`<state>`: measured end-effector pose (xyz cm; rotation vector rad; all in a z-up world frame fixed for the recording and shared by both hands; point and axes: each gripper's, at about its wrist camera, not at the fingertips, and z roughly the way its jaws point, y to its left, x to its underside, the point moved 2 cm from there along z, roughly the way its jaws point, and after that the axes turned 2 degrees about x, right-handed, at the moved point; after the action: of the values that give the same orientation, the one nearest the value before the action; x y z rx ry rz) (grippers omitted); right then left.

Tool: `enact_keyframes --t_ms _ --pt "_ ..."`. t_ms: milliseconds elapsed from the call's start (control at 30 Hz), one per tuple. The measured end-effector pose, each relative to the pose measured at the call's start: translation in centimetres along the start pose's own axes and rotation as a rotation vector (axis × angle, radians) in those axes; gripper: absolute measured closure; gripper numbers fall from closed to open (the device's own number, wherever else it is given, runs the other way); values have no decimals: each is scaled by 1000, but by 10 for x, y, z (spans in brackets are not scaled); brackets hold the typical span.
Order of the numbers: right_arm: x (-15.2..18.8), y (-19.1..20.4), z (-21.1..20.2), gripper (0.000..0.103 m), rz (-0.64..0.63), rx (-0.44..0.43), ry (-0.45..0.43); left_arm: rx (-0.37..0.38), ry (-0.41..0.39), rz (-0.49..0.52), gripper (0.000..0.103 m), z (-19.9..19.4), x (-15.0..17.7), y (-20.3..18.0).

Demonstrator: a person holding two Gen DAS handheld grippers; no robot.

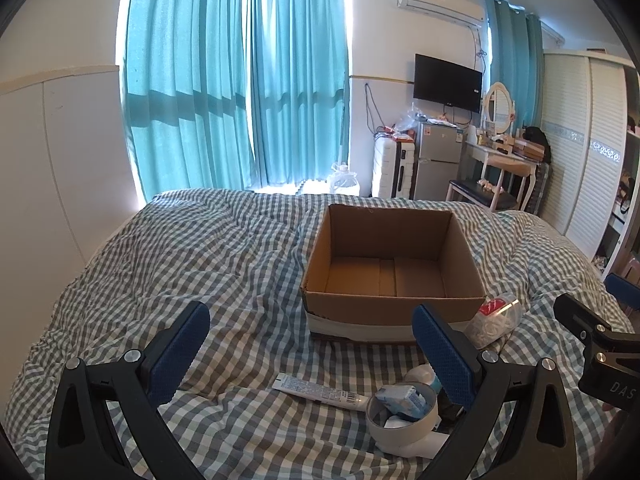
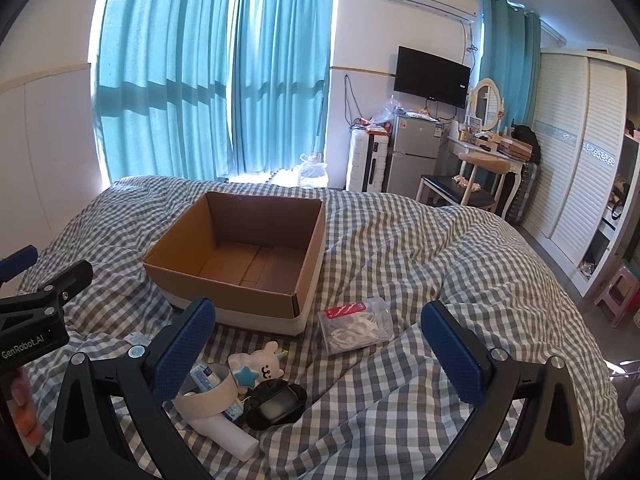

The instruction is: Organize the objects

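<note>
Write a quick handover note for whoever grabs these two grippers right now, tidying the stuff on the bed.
Left gripper: open, holding nothing, above the bed.
Right gripper: open, holding nothing.
Cardboard box: on the checked duvet, nothing inside.
Still loose in front of the box: clear floss-pick tub, toothpaste tube, tape roll, rabbit toy, black case, white tube.
Done: nothing. Left: everything into the box.

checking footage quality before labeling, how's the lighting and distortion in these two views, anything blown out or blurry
Left wrist view: strong fisheye bend with dark corners; daylight blows out around the teal curtains; cardboard box is sharp. Right wrist view: same bend and vignette, glare at the curtain edges; the floss-pick tub and the open blue fingers read clearly, no motion blur.
</note>
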<state>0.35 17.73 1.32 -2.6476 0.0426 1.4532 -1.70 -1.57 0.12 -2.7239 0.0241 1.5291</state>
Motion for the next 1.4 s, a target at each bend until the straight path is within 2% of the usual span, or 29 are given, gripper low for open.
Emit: enact_keyframes --t_ms 400,567,900,1400 --pt "10 9 7 0 -19 -28 32 39 36 29 0 9 13 -6" --pt "20 6 20 0 -24 -19 71 23 87 27 0 26 27 -6" --pt "38 -4 40 0 -19 3 134 55 200 57 0 55 63 -18" --pt "57 -16 63 0 8 21 231 245 387 86 0 90 106 -52"
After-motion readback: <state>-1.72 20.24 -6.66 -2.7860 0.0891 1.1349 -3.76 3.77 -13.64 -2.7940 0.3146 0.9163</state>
